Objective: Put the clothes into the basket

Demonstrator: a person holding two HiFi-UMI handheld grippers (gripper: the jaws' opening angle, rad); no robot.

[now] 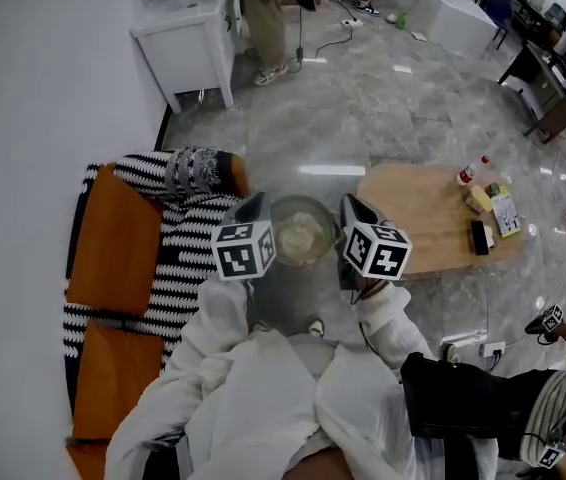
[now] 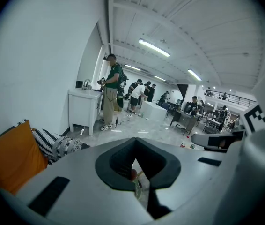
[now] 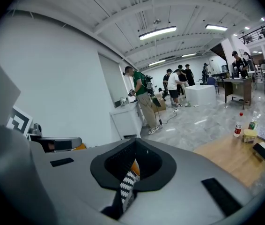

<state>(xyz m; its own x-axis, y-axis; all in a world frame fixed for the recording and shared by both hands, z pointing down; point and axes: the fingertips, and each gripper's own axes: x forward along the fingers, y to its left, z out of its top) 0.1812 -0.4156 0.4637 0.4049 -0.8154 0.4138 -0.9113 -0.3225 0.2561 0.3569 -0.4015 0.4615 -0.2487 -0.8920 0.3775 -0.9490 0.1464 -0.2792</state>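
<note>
Clothes show in two places in the head view. A pale garment [image 1: 301, 236] lies bunched inside the round basket [image 1: 279, 210] on the floor. A grey patterned garment [image 1: 197, 171] lies at the far end of the zigzag-covered sofa [image 1: 178, 258], beside an orange cushion [image 1: 118, 240].

The only legible marks are the black-and-white square markers on the gripper cubes. The print on the bottle [image 1: 471, 171] and the boxes [image 1: 503, 211] on the wooden table [image 1: 418, 218] is too small to read.

Only the head view shows the basket, which stands between the left gripper [image 1: 254, 206] and the right gripper [image 1: 355, 208]; neither touches the cloth in it. The left gripper view takes in the patterned garment and cushion at its left side. The right gripper view takes in the table, and a person [image 3: 144, 100] standing at a white cabinet [image 3: 125, 118].

Each gripper's own view shows its jaws brought together with nothing clamped. Through the left one's thin slit a red bottle cap [image 2: 133, 174] is visible. Through the right one's slit there is a strip of the sofa's black-and-white cover and some orange.
</note>
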